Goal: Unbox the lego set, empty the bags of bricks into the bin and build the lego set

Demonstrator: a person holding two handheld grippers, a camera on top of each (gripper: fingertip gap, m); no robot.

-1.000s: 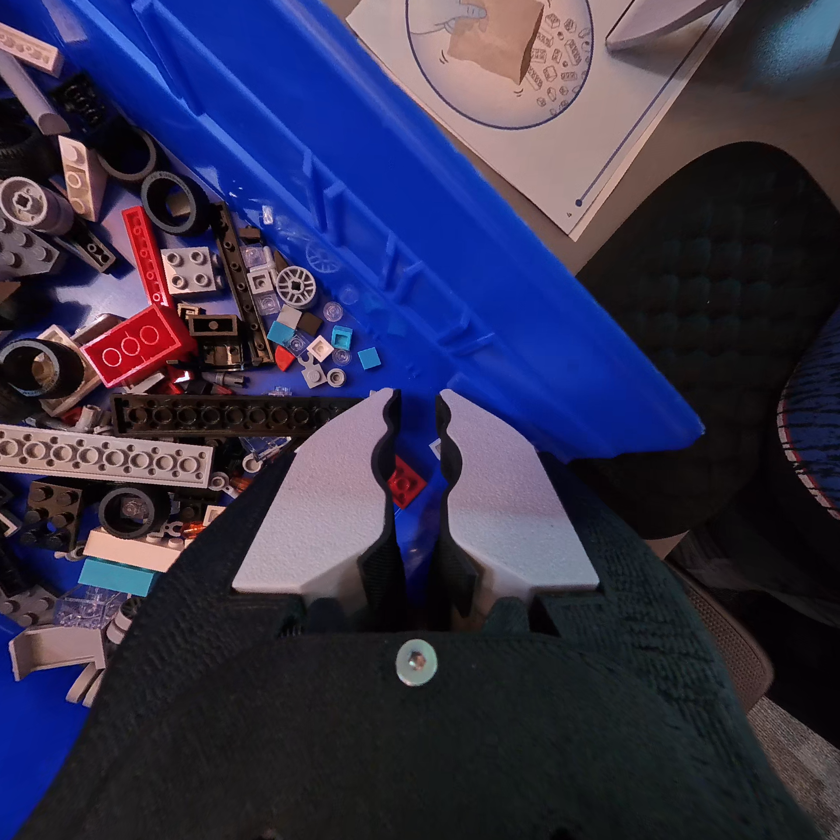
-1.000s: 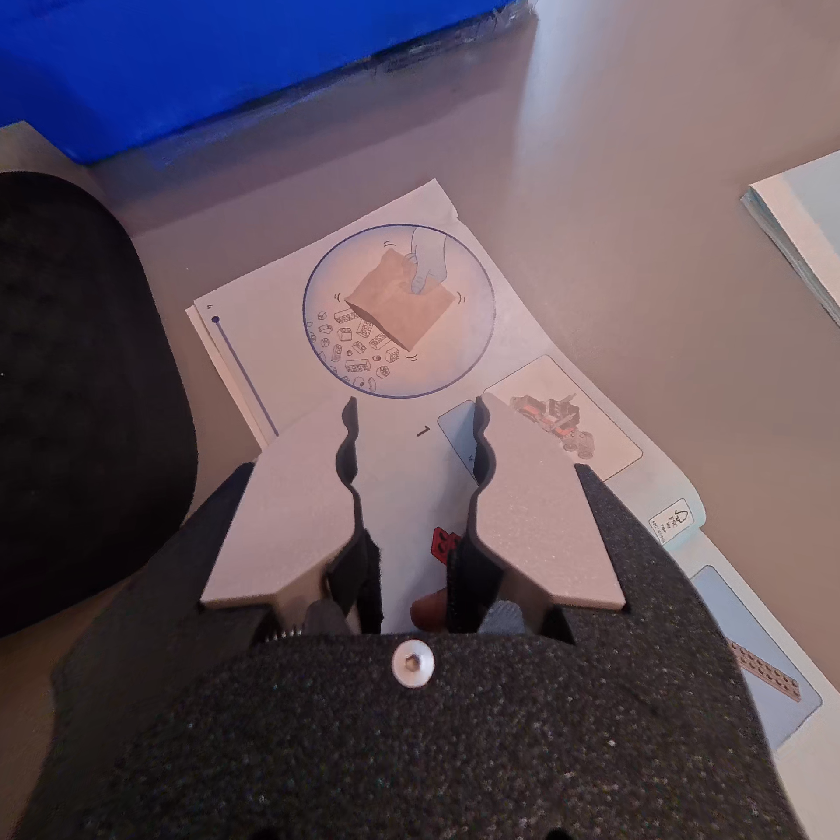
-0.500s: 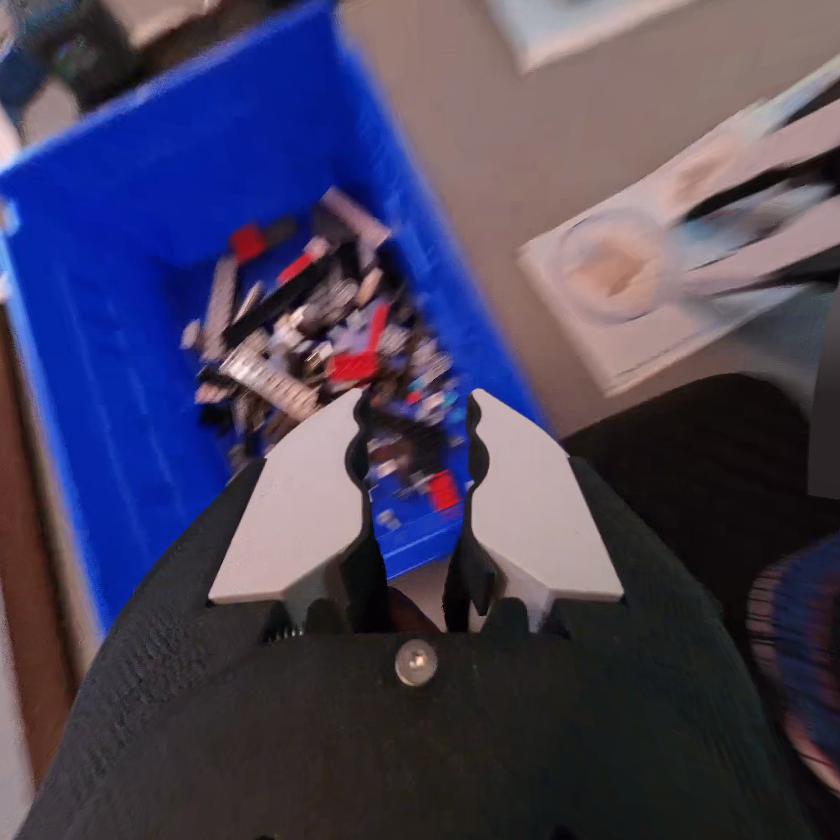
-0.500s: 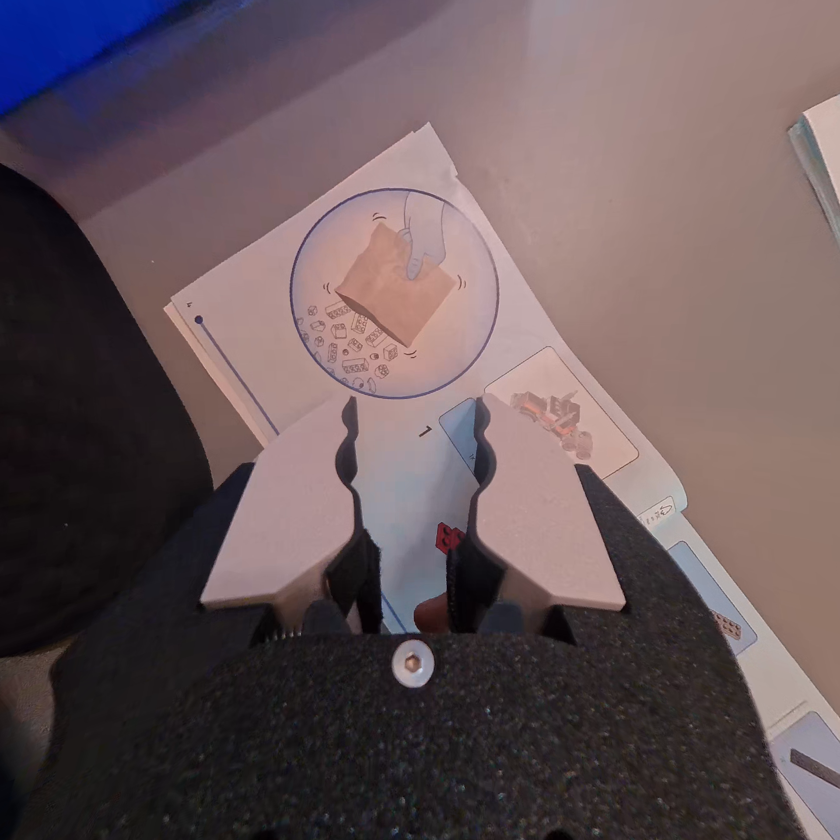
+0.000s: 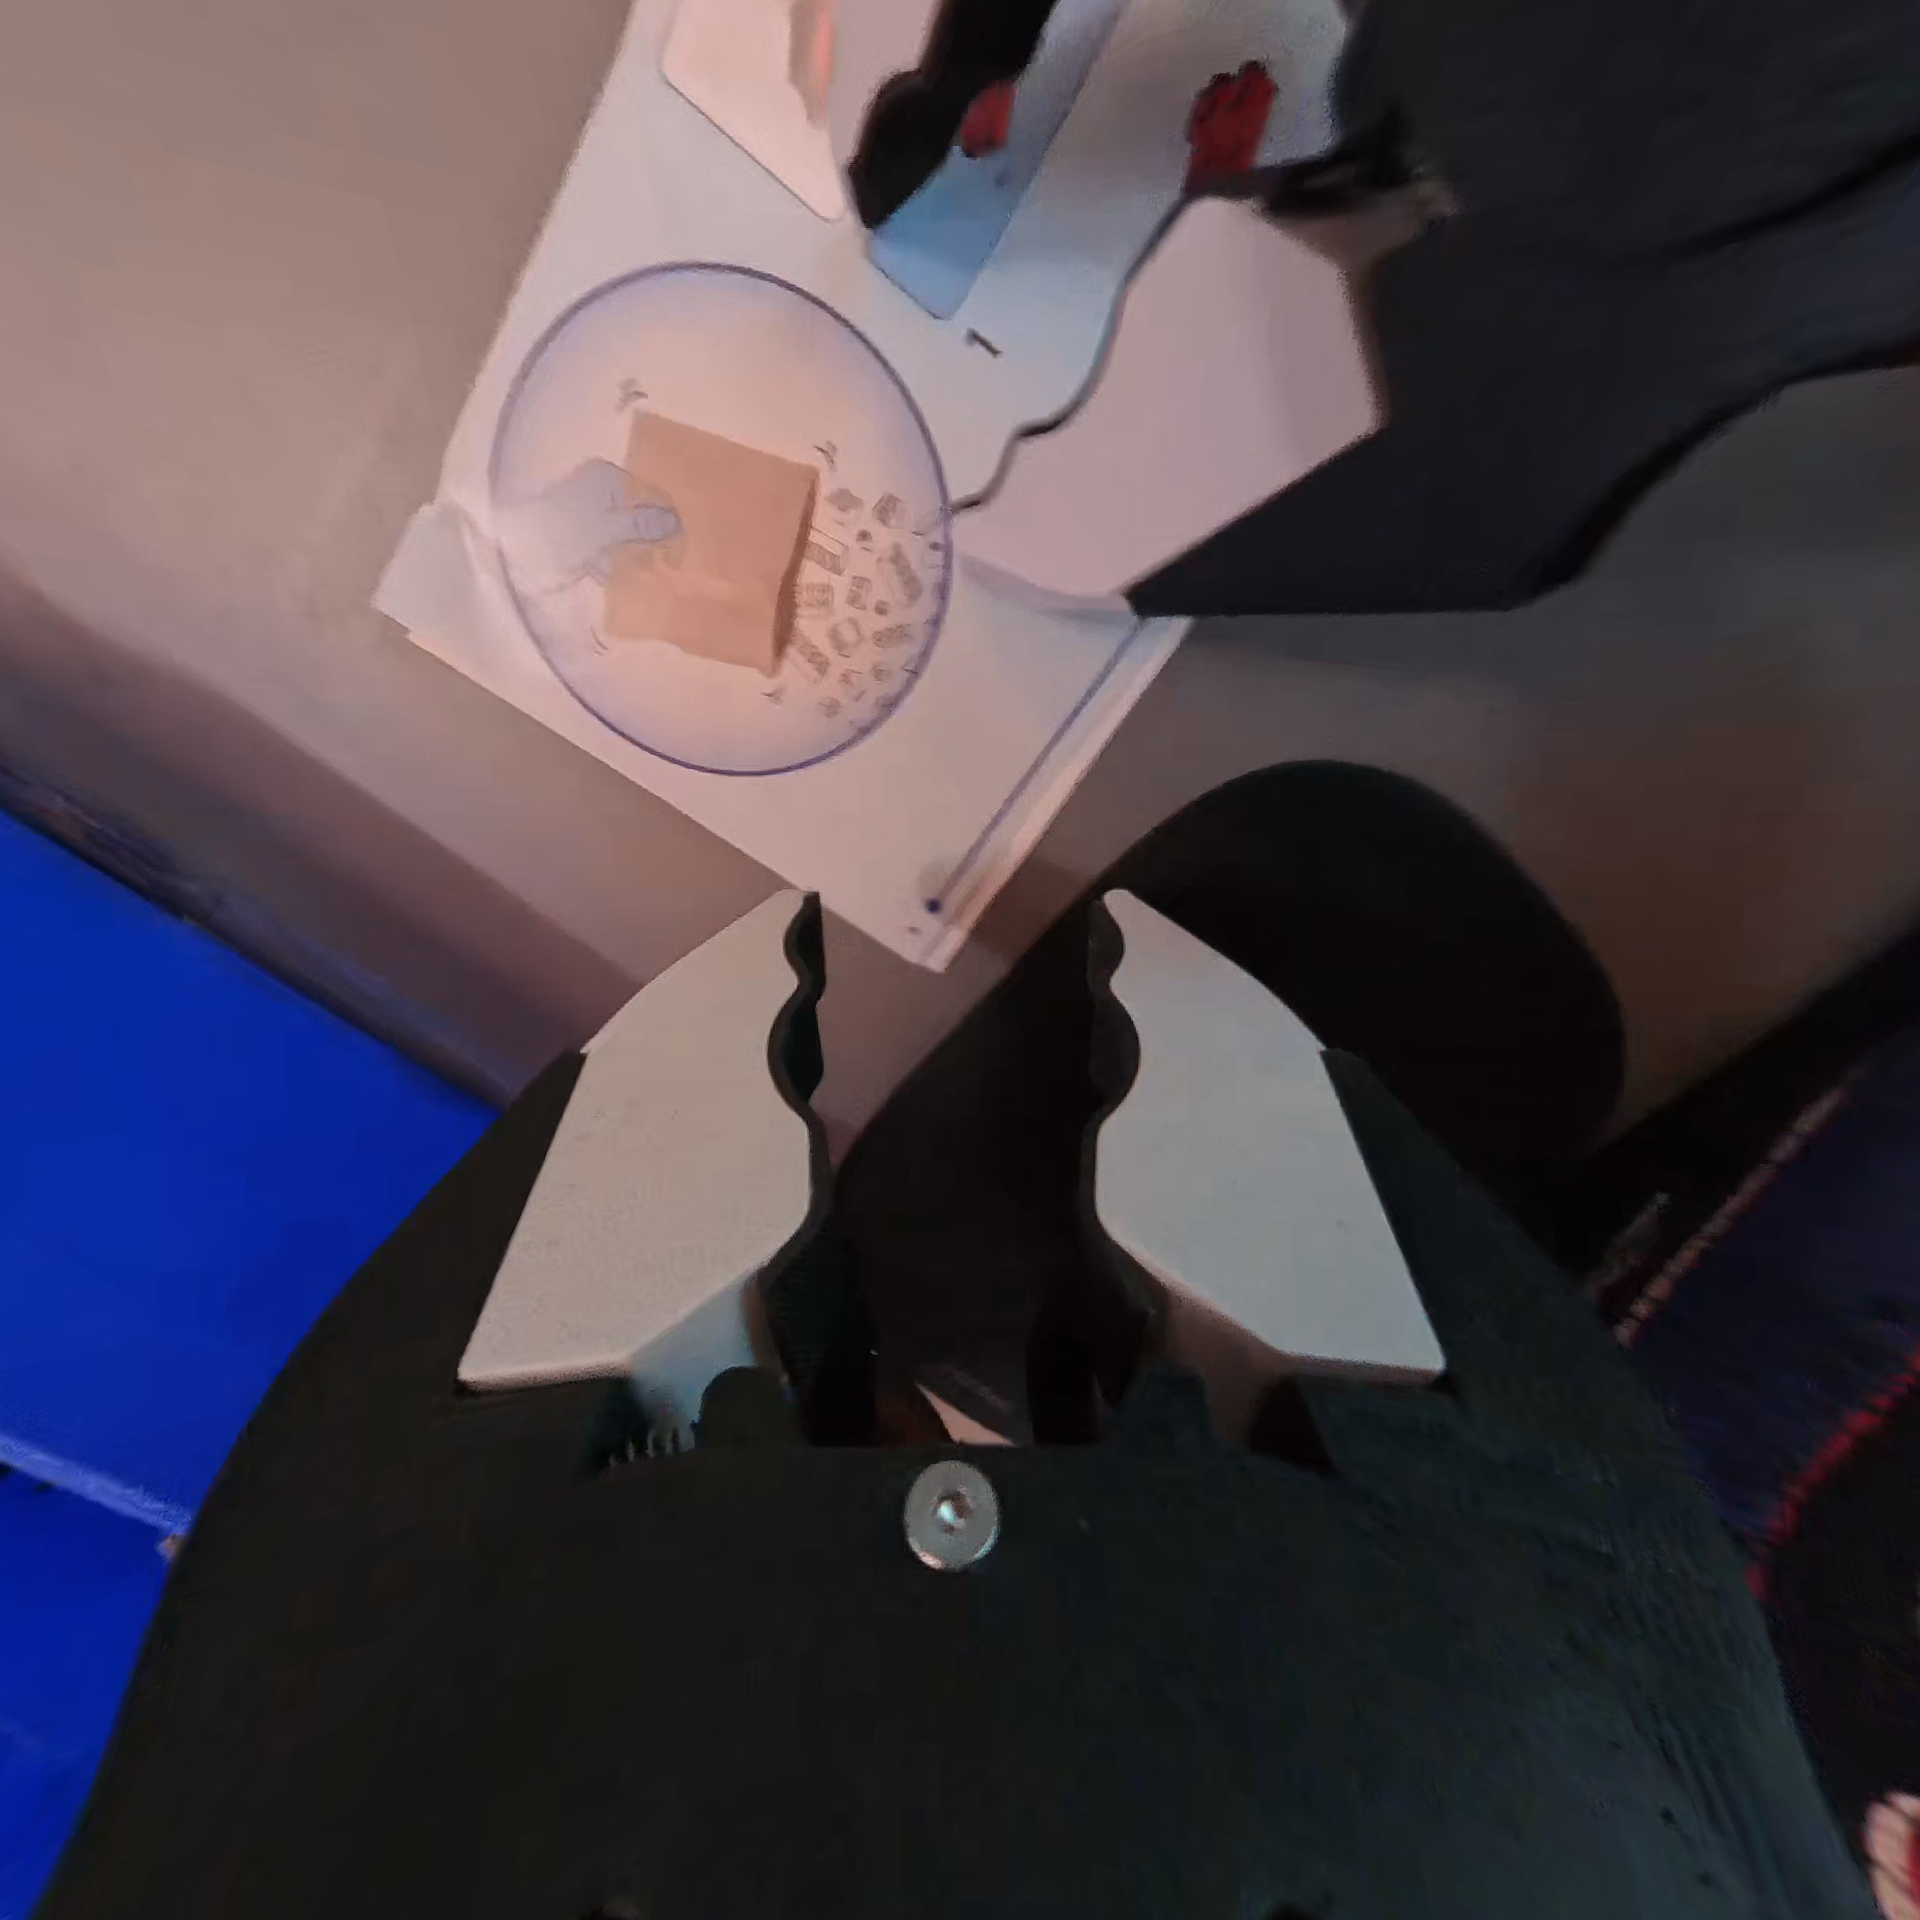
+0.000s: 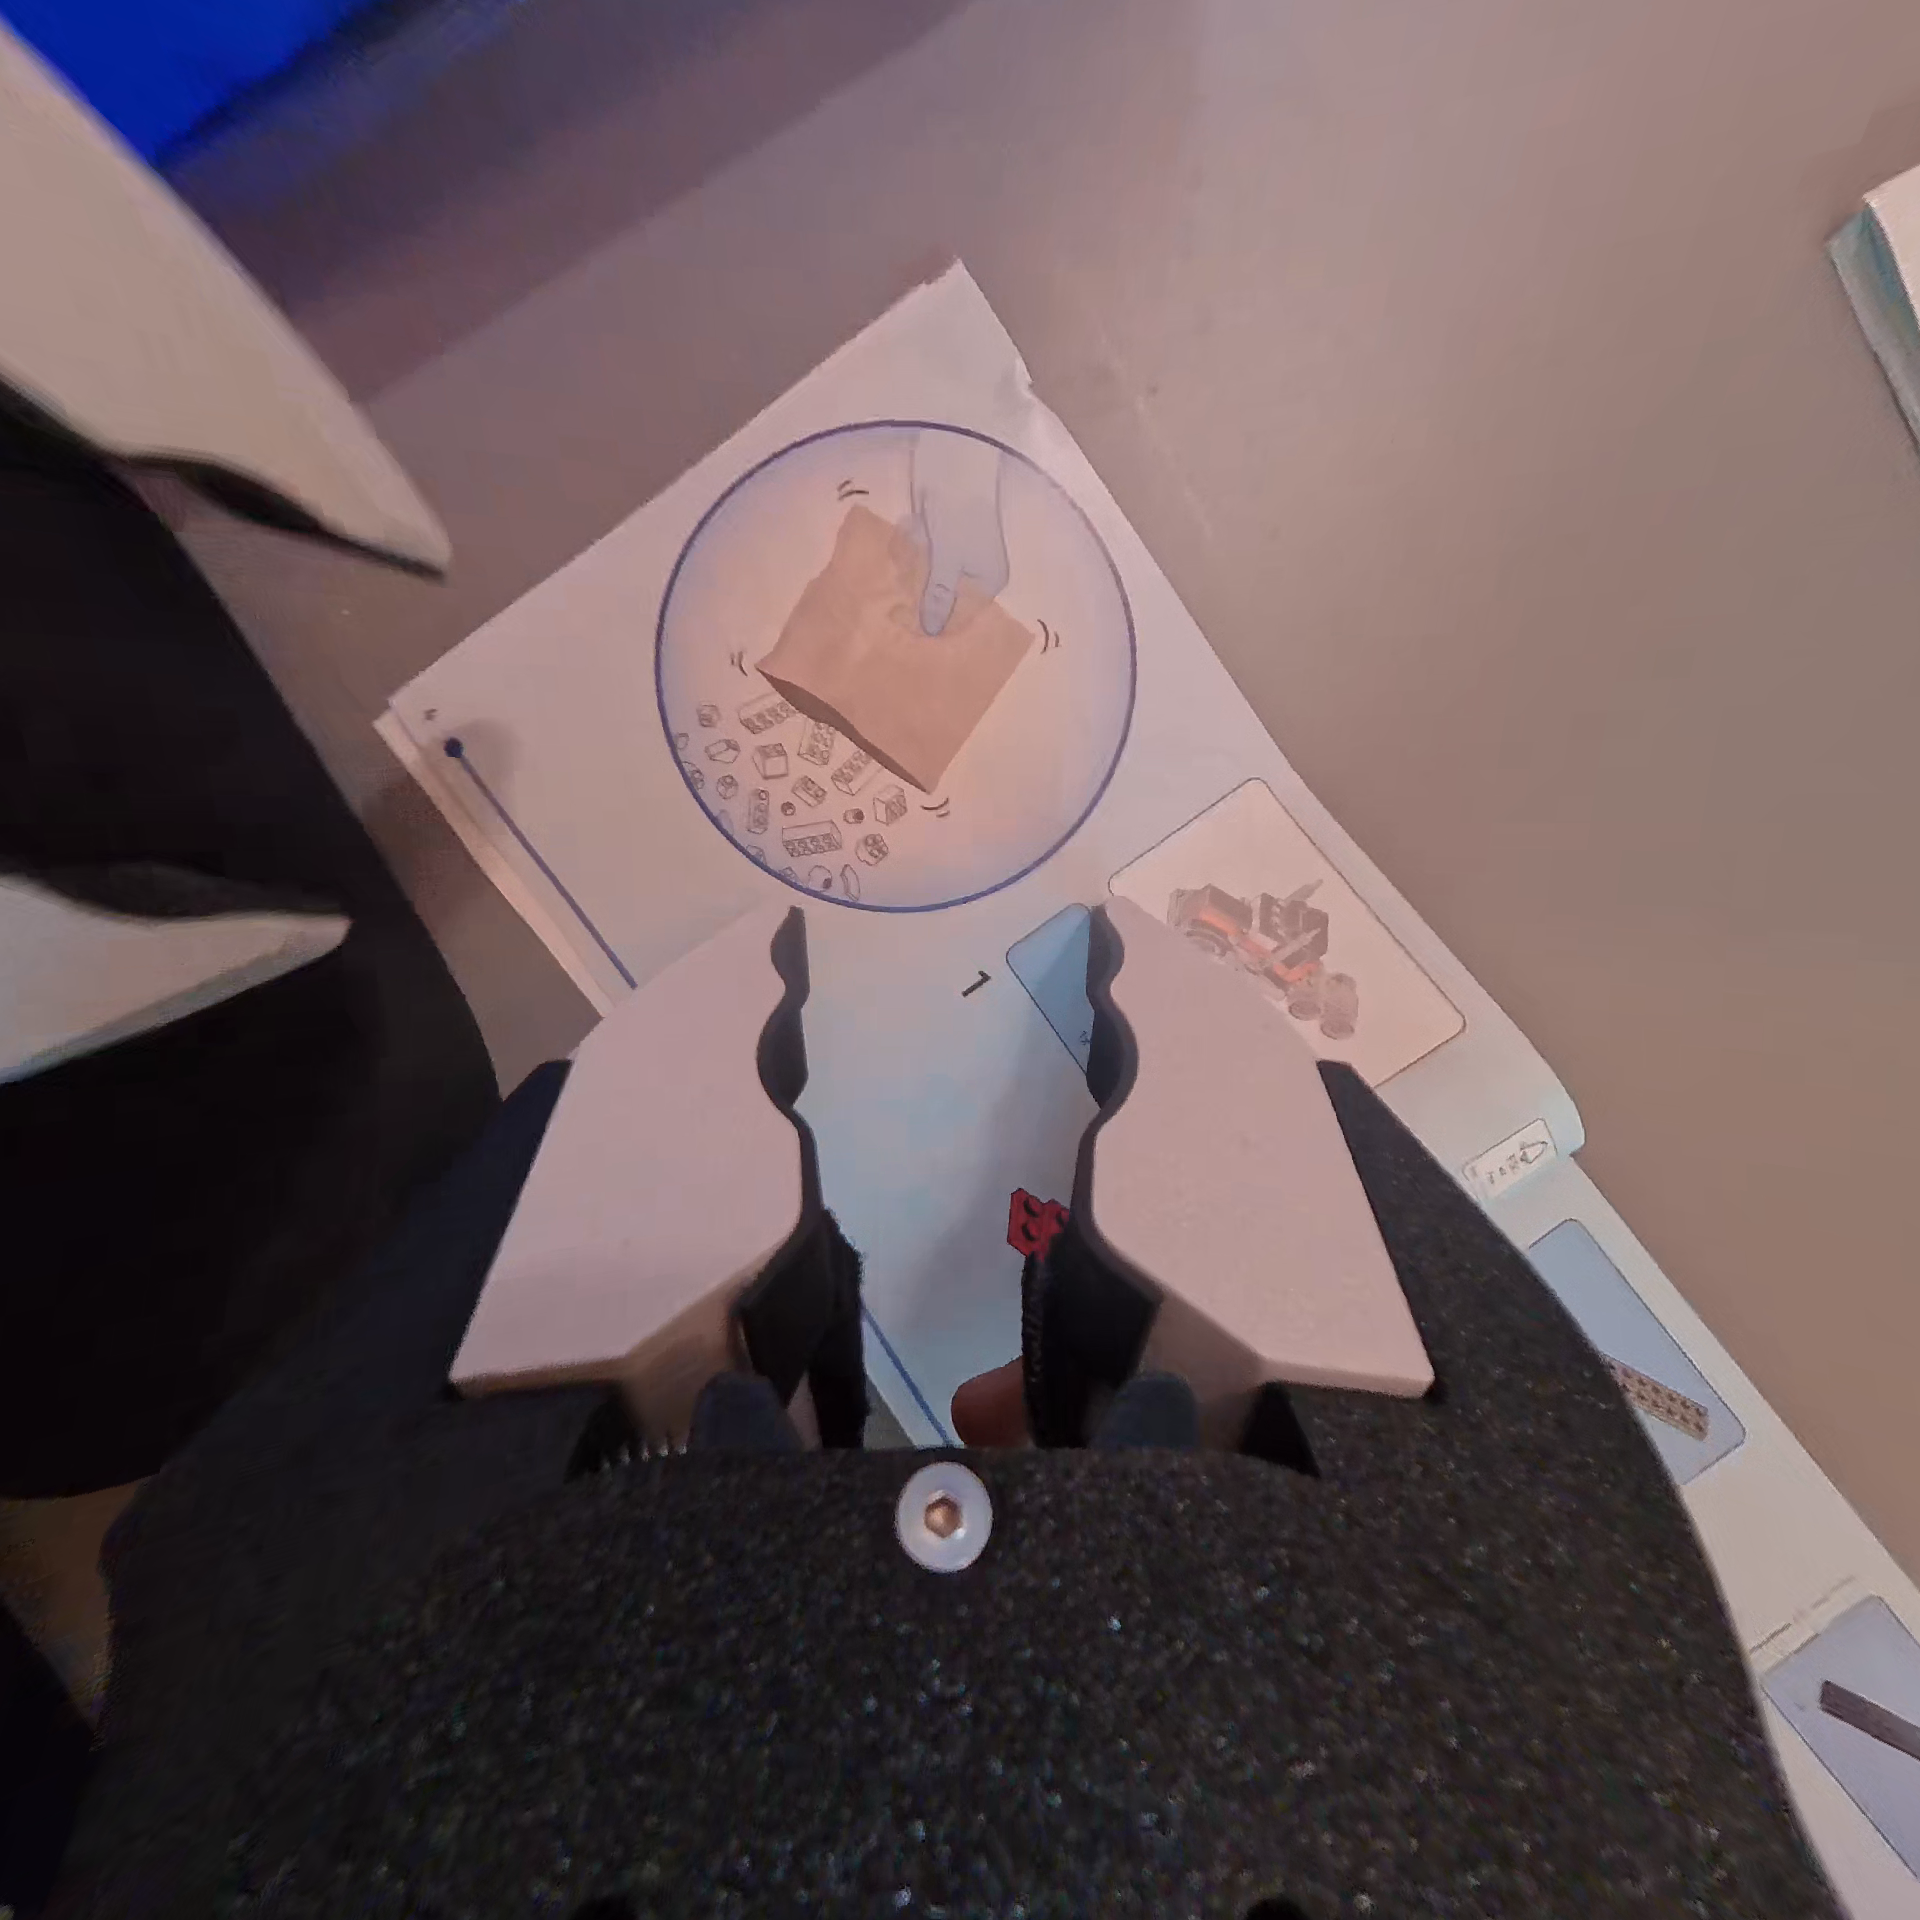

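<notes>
The instruction booklet (image 5: 727, 540) lies open on the grey table, also in the right wrist view (image 6: 894, 665). My left gripper (image 5: 951, 925) is open and empty, at the table's near edge just short of the booklet's corner. It shows at the left of the right wrist view (image 6: 395, 743). My right gripper (image 6: 945, 920) is open and hovers over the booklet; it appears blurred in the left wrist view (image 5: 920, 353). A small red piece (image 6: 1037, 1218) sits by its right finger; I cannot tell if it is loose or printed. The blue bin (image 5: 156, 1143) stands at the left.
A black chair back (image 5: 1403, 987) sits against the table's near edge, also in the right wrist view (image 6: 156, 1195). Another stack of paper (image 6: 1891, 291) lies at the far right. A bit of the blue bin (image 6: 156, 83) shows top left. The grey table (image 6: 1455, 416) stretches beyond the booklet.
My left gripper has risen out of the bin, opened wider and swung right to face the booklet. Its fingers now enter the right wrist view. The right gripper has stayed over the booklet.
</notes>
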